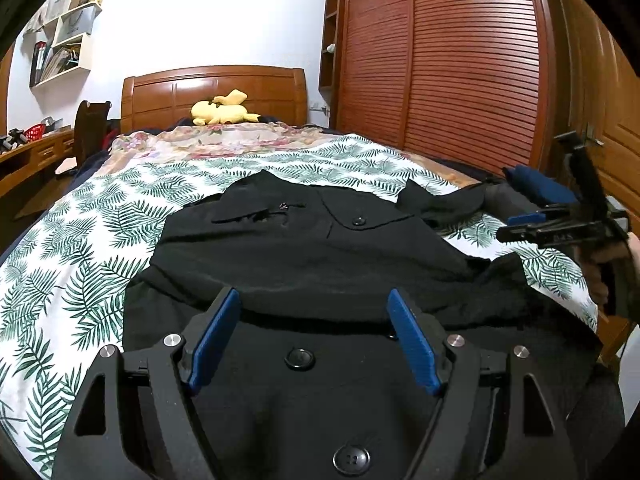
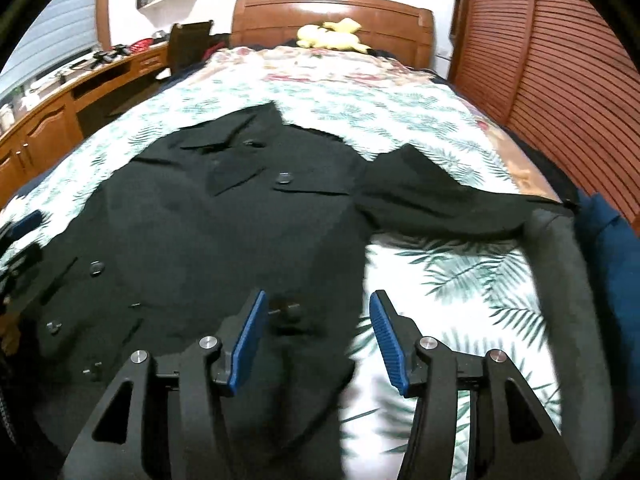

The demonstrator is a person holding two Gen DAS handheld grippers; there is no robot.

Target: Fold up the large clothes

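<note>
A large black button-up jacket (image 1: 304, 252) lies spread on the leaf-print bedspread (image 1: 72, 264), collar toward the headboard. It also shows in the right wrist view (image 2: 192, 232), with one sleeve (image 2: 440, 204) stretched out to the right. My left gripper (image 1: 314, 304) is open and empty, just above the jacket's lower front, a button between its blue fingers (image 1: 216, 336). My right gripper (image 2: 318, 308) is open and empty, over the jacket's right edge near the hem. In the left wrist view it shows at the right (image 1: 560, 220), above the bed's right side.
A yellow plush toy (image 1: 222, 110) lies by the wooden headboard (image 1: 212, 88). A louvred wooden wardrobe (image 1: 440, 60) lines the right side. A desk (image 2: 72, 100) and chair (image 1: 90, 128) stand to the left. Grey and blue clothes (image 2: 592, 280) lie at the bed's right edge.
</note>
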